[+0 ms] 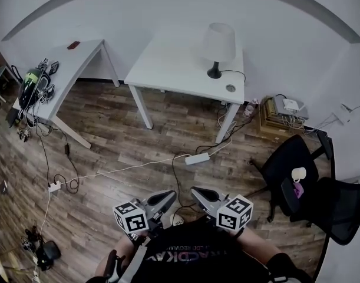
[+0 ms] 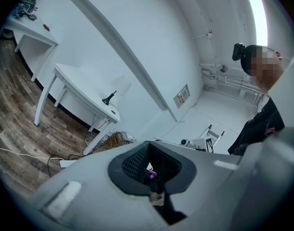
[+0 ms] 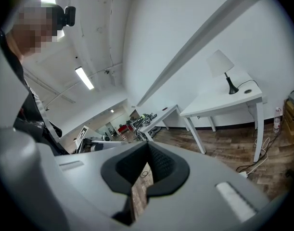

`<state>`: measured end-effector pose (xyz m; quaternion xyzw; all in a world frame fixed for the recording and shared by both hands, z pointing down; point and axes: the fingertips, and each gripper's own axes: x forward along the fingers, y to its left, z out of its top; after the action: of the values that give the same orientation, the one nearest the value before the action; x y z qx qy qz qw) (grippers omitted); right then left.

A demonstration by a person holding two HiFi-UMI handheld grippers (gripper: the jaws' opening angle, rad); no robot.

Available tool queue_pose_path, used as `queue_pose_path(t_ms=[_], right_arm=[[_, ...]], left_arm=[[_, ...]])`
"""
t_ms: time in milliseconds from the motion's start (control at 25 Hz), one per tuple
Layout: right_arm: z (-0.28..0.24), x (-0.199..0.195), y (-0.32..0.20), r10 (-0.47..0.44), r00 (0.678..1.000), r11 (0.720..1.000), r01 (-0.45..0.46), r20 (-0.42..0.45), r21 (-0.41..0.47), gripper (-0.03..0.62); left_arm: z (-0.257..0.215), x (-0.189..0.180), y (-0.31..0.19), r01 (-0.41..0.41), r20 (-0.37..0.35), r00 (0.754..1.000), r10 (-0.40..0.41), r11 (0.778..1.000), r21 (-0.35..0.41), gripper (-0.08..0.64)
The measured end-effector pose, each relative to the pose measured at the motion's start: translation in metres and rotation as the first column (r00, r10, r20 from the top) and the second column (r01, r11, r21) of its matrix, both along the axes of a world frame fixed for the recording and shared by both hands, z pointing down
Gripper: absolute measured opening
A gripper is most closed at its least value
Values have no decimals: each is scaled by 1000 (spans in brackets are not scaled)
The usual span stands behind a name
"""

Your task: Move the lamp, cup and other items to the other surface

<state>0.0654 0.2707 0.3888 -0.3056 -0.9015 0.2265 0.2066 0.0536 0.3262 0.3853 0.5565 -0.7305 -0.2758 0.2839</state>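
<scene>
Across the floor, lamp stands far from the right claw

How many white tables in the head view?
2: the lamp table at top centre; the cluttered table at upper left. Others may lie out of frame.

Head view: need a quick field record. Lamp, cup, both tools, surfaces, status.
lamp: upright on the white table, near its right end
cup: on the black chair at right, purple item beside it
left tool: shut, empty, close to the person's body
right tool: shut, empty, beside the left one
second table: at left, clutter on its near end
status: nothing picked up yet
</scene>
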Motion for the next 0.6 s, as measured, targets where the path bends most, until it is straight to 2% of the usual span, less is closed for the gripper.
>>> queue_pose_path(t_ms=[280,600], right_arm=[[4,1,14,-23,1000,1000,24,-10,15,5],[10,2,12,0,999,1000,0,-34,13,5]], left_arm=[[3,1,11,10,-11,1000,-10,1000,0,3],[9,2,11,0,-22,1000,0,1000,9,2]])
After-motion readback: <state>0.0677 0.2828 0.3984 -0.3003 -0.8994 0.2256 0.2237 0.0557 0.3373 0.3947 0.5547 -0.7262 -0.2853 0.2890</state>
